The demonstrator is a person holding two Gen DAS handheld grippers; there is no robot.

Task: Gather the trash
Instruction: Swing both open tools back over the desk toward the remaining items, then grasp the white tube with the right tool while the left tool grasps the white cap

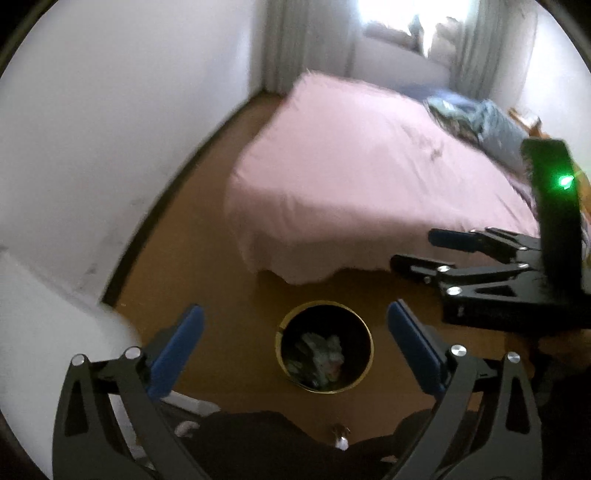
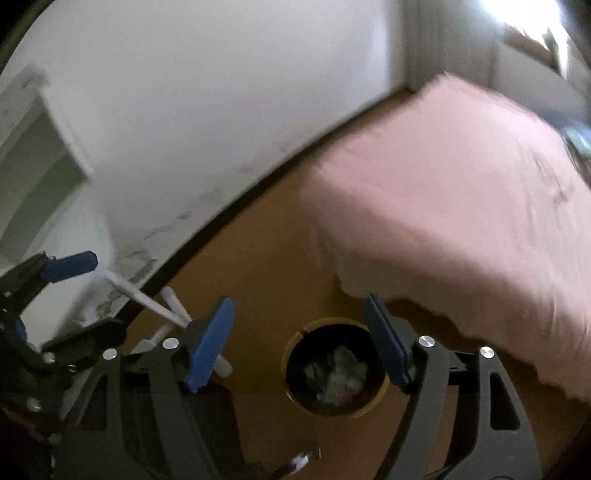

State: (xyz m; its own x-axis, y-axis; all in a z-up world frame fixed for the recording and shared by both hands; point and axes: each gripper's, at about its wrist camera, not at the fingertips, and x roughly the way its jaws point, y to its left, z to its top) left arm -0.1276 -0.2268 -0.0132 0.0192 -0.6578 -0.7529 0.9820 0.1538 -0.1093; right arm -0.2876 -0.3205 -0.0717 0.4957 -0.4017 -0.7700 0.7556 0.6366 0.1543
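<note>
I hold both the left gripper (image 1: 295,339) and right gripper (image 2: 299,339) empty, jaws spread, above the trash bin (image 1: 364,373) of crumpled paper (image 1: 321,356); no writing legible.

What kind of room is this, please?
Most likely a bedroom. A bed with a pink cover fills much of the view, curtains hang by a bright window behind it, and a small round bin with crumpled trash stands on the brown floor.
</note>
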